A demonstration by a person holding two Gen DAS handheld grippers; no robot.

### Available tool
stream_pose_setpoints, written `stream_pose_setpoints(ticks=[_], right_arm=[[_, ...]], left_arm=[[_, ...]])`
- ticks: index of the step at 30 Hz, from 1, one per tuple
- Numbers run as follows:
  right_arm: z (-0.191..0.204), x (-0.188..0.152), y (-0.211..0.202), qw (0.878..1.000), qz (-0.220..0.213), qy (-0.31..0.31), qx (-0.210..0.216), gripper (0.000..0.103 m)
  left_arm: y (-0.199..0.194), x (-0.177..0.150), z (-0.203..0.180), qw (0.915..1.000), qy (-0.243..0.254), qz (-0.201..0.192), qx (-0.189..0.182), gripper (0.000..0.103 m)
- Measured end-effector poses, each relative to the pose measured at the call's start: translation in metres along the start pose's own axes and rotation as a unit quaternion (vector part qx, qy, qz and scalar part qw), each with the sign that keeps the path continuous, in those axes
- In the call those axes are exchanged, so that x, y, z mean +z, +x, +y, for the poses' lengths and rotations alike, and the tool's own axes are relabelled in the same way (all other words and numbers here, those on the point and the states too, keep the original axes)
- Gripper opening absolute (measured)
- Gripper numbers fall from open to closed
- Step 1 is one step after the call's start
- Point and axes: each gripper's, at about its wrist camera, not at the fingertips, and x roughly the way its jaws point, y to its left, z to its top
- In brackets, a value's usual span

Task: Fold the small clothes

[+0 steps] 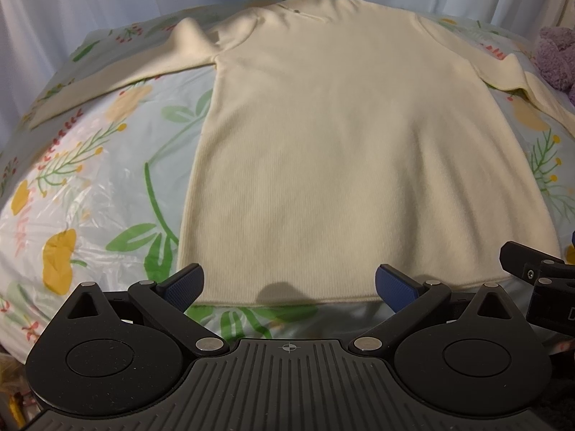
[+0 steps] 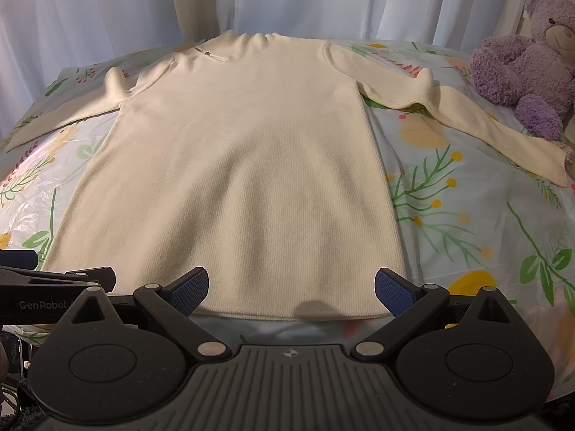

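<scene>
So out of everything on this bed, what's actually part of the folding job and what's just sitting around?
Part of the job:
- cream sweater, spread flat, sleeves out to both sides
- left gripper, fingers open at the hem
- right gripper, fingers open at the hem

Just lying about:
- purple teddy bear, beside the sweater's right sleeve
- floral bedcover
- white curtain behind

A cream ribbed knit sweater point(image 1: 345, 136) lies flat and unfolded, hem nearest, collar far, both long sleeves spread outward and angling down.
</scene>
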Motion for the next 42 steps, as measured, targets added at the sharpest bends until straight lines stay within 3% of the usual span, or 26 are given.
stream_pose_setpoints(ticks=[42], right_arm=[[0.001, 0.0011, 0.0011, 1.0, 0.005, 0.0, 0.002, 0.099]], left_arm=[[-0.0004, 0.0004, 0.0018, 0.9999, -0.006, 0.013, 0.003, 0.103]])
